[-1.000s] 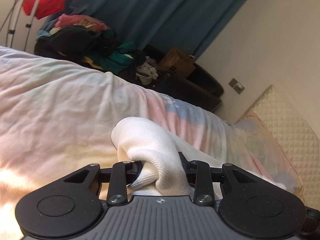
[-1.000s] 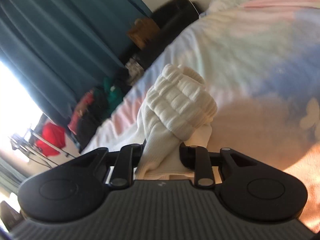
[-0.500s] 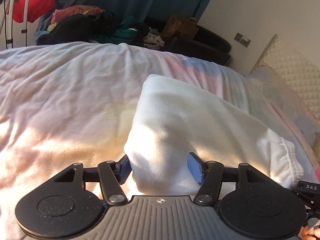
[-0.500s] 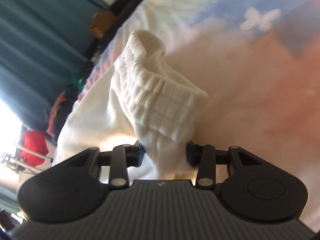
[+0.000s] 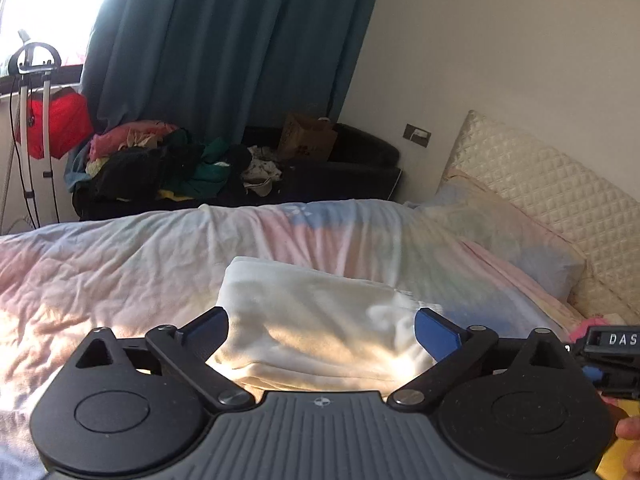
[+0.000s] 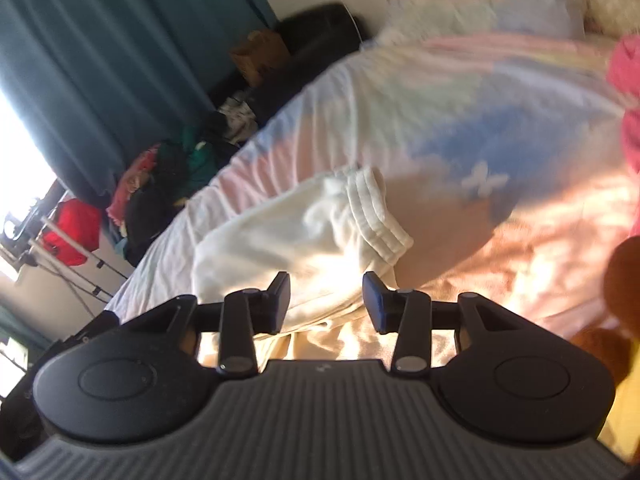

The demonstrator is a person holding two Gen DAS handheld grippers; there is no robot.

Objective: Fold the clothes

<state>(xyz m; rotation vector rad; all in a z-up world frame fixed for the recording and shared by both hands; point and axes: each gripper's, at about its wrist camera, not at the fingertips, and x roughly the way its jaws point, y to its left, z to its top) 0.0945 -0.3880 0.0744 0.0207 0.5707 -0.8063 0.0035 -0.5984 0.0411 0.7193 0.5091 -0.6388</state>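
A folded white garment (image 5: 316, 316) lies on the pastel bedspread (image 5: 120, 264), its ribbed waistband (image 6: 376, 216) turned to the right in the right wrist view. My left gripper (image 5: 322, 326) hovers above its near edge, jaws opening wide, blue pads clear of the cloth. My right gripper (image 6: 326, 300) also hangs above the white garment (image 6: 280, 240), its jaws still opening, and nothing is pinched between its pads.
A pile of clothes (image 5: 160, 164) and a brown paper bag (image 5: 306, 138) sit on a dark couch beyond the bed. A red bag (image 5: 56, 124) hangs on a stand at left. Pillow (image 5: 508, 240) and quilted headboard (image 5: 560, 196) lie right. Something pink (image 6: 628, 80) rests at right.
Both grippers let go of the white garment and rose back from it. The garment now lies folded flat on the bed. The left jaws spread much wider.
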